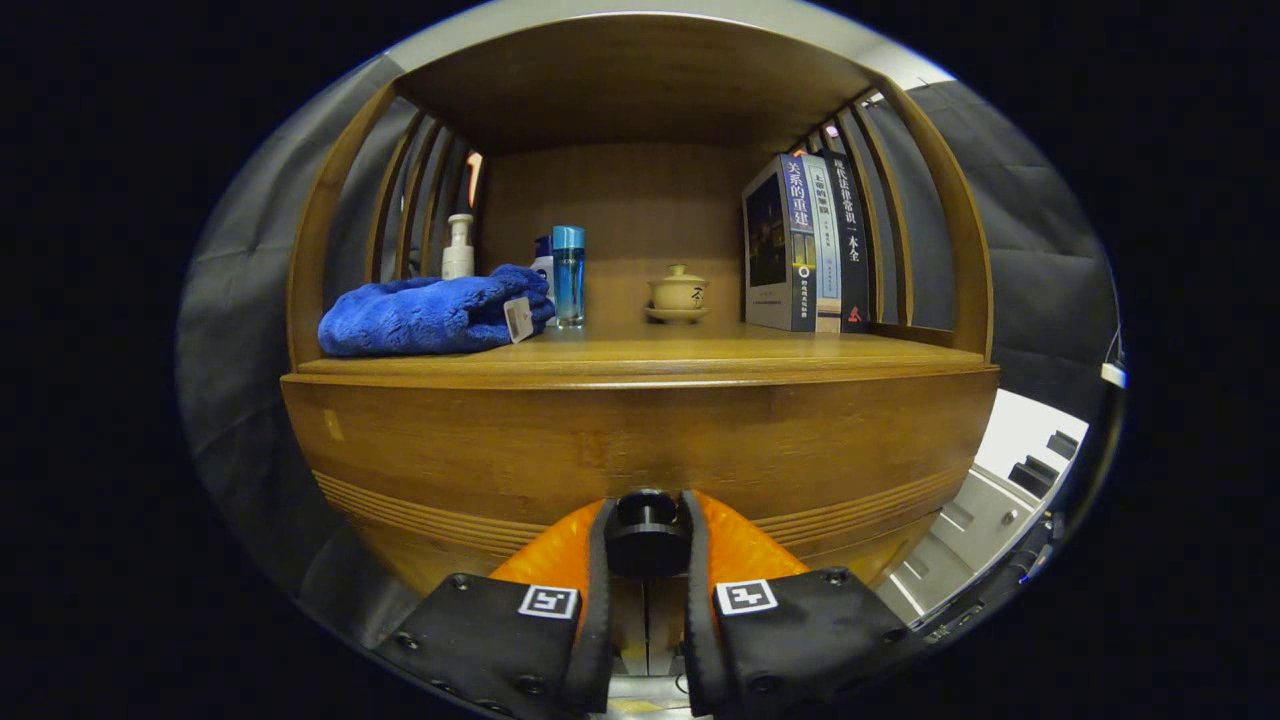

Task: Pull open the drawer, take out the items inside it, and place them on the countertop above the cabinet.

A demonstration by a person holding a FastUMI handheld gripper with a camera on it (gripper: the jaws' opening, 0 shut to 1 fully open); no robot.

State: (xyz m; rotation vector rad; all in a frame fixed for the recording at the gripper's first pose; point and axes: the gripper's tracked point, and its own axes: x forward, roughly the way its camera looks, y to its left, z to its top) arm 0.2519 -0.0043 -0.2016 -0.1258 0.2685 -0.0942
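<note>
Your gripper (pixel 647 545) sits low & centred vs. the cabinet, fingers narrowed in around the black drawer knob (pixel 647 532): the knob is right between the two fingers, w/ the left pad (pixel 598 560) against its left side & the right pad (pixel 697 560) against its right side, so you're clamped on it as far as the view tells. The knob sticks out of the wooden drawer front (pixel 640 450), which rises just beyond your fingertips and spreads wide to both sides; grooved lines run along its lower part, left & right of the fingers. The drawer reads as closed or barely moved, can't tell which; nothing of its inside is visible. Above the drawer front, further beyond the fingers, is the countertop (pixel 700 352), the shelf-like surface of the cabinet w/ slatted wooden sides. On it, up & left of your fingers, lies a folded blue towel (pixel 430 316) w/ a tag at its near end. Behind the towel stands a white pump bottle (pixel 458 247), and just right of the towel a tall blue bottle (pixel 568 275), w/ another small bottle half hidden behind it. Straight ahead above the knob, toward the back, is a small lidded teacup on a saucer (pixel 678 294). Up & right of the fingers, a few books (pixel 805 245) stand upright together against the right-hand slats.
</note>
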